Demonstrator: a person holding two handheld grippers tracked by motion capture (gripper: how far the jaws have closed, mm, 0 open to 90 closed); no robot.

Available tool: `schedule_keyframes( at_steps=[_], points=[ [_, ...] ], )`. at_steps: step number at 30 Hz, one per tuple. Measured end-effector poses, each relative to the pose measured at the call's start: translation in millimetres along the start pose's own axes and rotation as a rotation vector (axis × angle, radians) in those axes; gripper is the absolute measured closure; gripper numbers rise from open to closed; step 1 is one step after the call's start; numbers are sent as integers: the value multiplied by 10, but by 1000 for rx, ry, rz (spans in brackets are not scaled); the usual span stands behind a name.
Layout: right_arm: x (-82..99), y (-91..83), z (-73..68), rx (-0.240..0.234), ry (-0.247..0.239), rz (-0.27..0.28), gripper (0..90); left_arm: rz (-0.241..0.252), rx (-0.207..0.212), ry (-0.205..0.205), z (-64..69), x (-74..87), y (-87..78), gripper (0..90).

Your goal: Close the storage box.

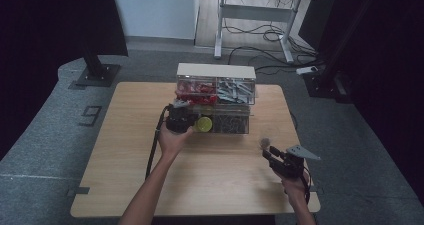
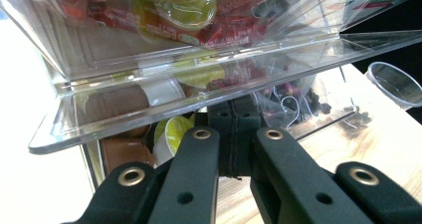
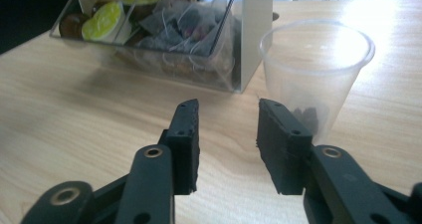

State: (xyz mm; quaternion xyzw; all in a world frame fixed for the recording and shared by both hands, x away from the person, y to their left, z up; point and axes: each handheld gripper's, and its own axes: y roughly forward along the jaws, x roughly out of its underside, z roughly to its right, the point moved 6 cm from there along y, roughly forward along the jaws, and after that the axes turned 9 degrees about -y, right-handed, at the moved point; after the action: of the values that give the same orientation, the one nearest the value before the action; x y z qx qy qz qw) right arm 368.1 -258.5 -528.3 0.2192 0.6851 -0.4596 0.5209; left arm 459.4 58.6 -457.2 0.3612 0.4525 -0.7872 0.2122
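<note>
while the left gripper point(image 2: 234, 134) pinches the clear lid point(image 2: 199, 89) — right gripper point(image 3: 226, 129) gapes, empty.

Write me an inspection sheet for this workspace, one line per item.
Surface: wooden table, bare across its front half.
Job's things: clear organiser box at the far middle, holding red packets, tea bags and pods, its lower flap raised; clear plastic cup upright on the table beside the box, something small and dark at its bottom.
Clutter: nothing seen.
Grippers: left gripper shut, at the raised flap; right gripper open, nothing between the jaws, cup just beyond.
Cables: one trails from the left gripper; loose cables on the floor.
Surroundings: grey carpet, a desk frame behind, dark stands at both sides.
</note>
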Motion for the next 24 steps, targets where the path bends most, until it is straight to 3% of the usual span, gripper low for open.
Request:
schedule_keyframes(
  at_steps=[11,24],
  points=[
    [74,-82,-71,-21,-3,3,570,-17,8,-19,-52,149,39,900],
    [152,-75,-43,-18,9,-13,567,-32,11,-41,-98,261,79,900]
  ],
)
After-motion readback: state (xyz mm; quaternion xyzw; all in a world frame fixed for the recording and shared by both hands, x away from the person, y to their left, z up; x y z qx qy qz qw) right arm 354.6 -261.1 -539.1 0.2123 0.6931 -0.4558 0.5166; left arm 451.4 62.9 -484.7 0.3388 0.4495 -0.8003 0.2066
